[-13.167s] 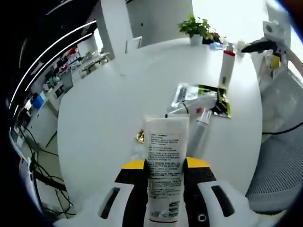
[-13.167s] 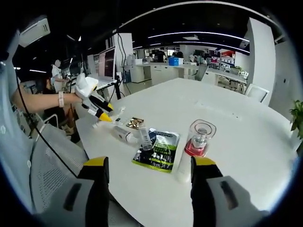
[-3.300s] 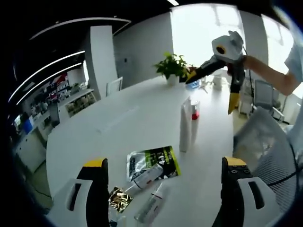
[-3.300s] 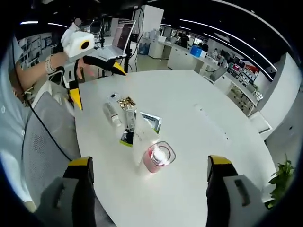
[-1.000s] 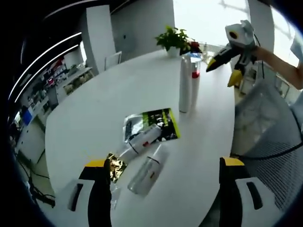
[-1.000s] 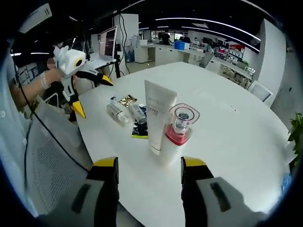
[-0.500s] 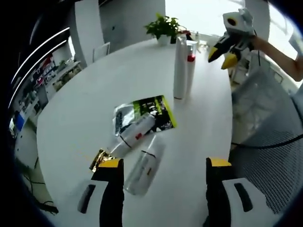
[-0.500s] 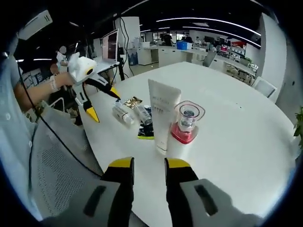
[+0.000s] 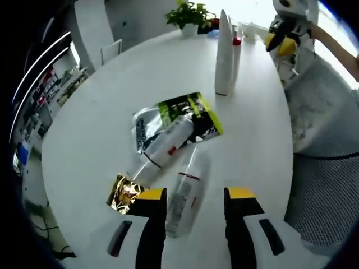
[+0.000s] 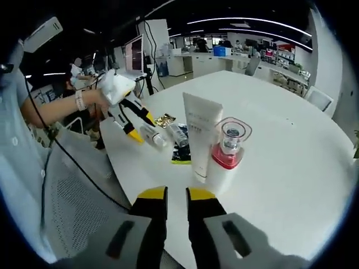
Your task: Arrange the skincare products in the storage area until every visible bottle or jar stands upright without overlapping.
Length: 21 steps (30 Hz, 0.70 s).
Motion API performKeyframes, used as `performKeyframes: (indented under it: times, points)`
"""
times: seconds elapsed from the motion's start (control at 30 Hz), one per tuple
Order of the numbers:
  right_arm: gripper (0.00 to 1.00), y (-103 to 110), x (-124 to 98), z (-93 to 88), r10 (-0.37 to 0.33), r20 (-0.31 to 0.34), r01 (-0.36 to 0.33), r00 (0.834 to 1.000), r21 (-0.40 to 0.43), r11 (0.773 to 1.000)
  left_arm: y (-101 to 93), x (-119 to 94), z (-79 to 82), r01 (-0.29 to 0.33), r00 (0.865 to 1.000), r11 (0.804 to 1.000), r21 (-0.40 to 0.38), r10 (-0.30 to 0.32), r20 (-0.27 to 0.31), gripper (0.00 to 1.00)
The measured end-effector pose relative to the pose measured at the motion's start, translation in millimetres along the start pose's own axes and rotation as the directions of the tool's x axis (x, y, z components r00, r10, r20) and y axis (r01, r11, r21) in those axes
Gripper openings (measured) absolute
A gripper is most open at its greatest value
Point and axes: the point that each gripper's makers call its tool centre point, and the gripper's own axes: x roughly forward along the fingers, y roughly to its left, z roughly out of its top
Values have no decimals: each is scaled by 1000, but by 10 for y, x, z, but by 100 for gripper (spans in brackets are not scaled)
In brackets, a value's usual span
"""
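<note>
Left gripper view first: my left hand-held gripper (image 9: pixel 192 197) is over the white worktop (image 9: pixel 101 112) with its yellow-tipped jaws parted, and a clear bottle (image 9: pixel 185 191) lies on its side right between them, cap end pointing away from me. I can't tell whether the jaws touch it; nothing is clamped. Just past it a white bottle (image 9: pixel 162 148) lies flat too, its far end resting on a green-and-black sachet (image 9: pixel 193 112). A gold foil packet (image 9: pixel 123 191) sits beside the left jaw tip. Well beyond, a white tube (image 9: pixel 223 53) stands upright with a red-collared bottle (image 9: pixel 236 47) close behind it, and a plant (image 9: pixel 190 12) at the far edge. The right hand-held gripper (image 9: pixel 280 42) shows at top right, held by a hand.

Right gripper view now: my right hand-held gripper (image 10: pixel 176 197) has its jaws nearly together with a thin gap, gripping nothing, hanging at the near edge of the worktop (image 10: pixel 291 157). The white tube (image 10: pixel 202 143) and red-collared bottle (image 10: pixel 227 151) stand upright just ahead of the tips, side by side. Further left, the left hand-held gripper (image 10: pixel 143 126) is down over the lying bottles (image 10: pixel 165 134), a hand (image 10: pixel 104 89) holding it.
</note>
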Motion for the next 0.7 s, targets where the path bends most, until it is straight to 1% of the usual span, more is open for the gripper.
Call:
performKeyframes:
  times: [0.07,0.13,0.2,0.47,0.67,0.7]
  points:
    - [11,11,4,-1,9,2,-9,1000,8,1000,35,49,-26,-4,1000,1000,21,4,-20,37]
    - [10,12,7,-1,6,2,-6,1000,8,1000,29,88,-45,11,999,1000,24,-10,-35,35]
    - [9,23,6,-1,11,3,-11,1000,13,1000,19,118,-56,25,999,999,29,-23,-44,33]
    - [6,37,-5,-7,10,6,-10,1000,24,1000,65,221,-114,45,996,998,32,-42,-74,30]
    - [6,42,-25,-31,8,7,-8,1000,36,999,65,243,-124,58,996,998,20,-57,-75,24]
    - [6,46,-27,-34,9,6,-9,1000,37,999,48,247,-124,65,995,998,7,-64,-74,18]
